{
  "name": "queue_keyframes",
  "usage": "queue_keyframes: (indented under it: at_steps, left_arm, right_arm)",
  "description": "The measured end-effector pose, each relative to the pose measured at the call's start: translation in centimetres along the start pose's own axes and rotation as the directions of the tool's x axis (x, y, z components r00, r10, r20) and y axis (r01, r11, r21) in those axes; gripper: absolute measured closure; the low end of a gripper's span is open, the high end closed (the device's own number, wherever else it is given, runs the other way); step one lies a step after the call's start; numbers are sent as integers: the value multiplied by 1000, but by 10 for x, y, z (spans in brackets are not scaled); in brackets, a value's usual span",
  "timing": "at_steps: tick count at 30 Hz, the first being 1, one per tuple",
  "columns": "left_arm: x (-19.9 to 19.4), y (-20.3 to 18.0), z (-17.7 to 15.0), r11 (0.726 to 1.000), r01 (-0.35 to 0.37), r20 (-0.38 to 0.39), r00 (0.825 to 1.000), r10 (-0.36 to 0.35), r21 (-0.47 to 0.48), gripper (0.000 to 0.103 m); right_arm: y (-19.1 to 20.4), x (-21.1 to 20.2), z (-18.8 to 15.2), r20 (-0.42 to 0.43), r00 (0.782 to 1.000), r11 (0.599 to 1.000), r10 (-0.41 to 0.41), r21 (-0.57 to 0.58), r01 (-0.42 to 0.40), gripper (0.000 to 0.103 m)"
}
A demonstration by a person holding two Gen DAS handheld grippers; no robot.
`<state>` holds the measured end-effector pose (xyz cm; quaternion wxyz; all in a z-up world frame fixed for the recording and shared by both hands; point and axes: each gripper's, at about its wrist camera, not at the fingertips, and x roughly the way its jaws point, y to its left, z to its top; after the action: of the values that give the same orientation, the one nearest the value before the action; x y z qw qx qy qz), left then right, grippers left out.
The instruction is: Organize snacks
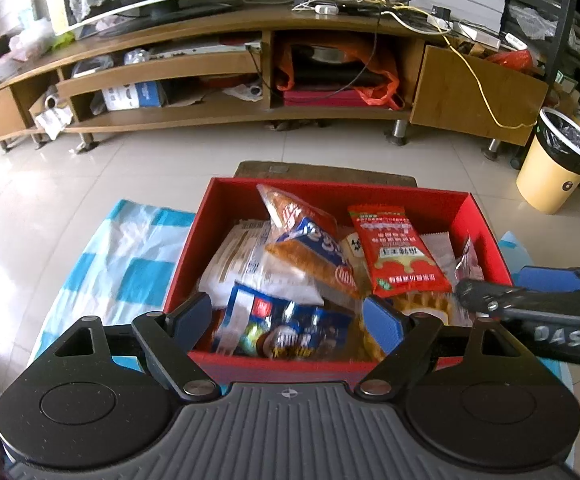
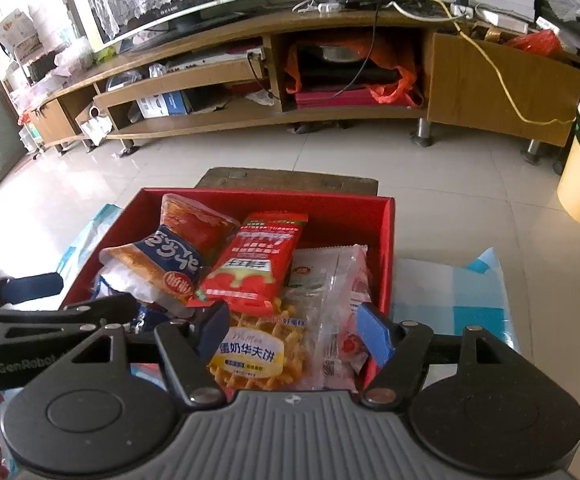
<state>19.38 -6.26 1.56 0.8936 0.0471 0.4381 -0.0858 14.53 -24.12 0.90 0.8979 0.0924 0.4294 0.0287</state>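
Nearest, the left gripper is hovering over the six o'clock edge of the red rectangular cardboard box, fingers standing well apart and gripping nothing; a blurred blue-and-white foil packet is lying between and below them. The right gripper is hanging at the box's five o'clock corner, fingers moderately spread and empty, over a yellow waffle-biscuit packet with a clear window.

Further in, a clear crinkled plastic wrapper with pink contents is sitting at three o'clock, a red flat sachet with green trim near centre, a blue-and-orange pastry bag leaning toward eleven o'clock, and a white soft pouch at nine o'clock.

Count: one box, at least six packets; more may be buried.

Judgement: the packets are appearing light, soft and slippery, their contents crushable. Pinching a sealed end seam looks safer than squeezing the middle.

The box is resting on a blue-and-white checked cloth over the counter. Beyond are the tiled floor and a long wooden media shelf.
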Motion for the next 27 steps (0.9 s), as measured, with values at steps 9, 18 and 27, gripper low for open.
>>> queue_keyframes:
  at_steps: [9, 18, 27]
  left_arm:
    - [-29, -1, -24, 1000, 4, 7, 1000, -4, -15, 12]
    - [-51, -3, -48, 1000, 11, 11, 1000, -11, -4, 8]
    - [-64, -3, -63, 1000, 15, 10, 1000, -15, -7, 7]
  right_arm:
    - [2, -40, -25, 31, 999, 999, -23, 22, 22, 35]
    - [8, -57, -49, 24, 1000, 999, -19, 39, 18, 35]
    - [17, -76, -72, 29, 1000, 999, -3, 53, 2, 35]
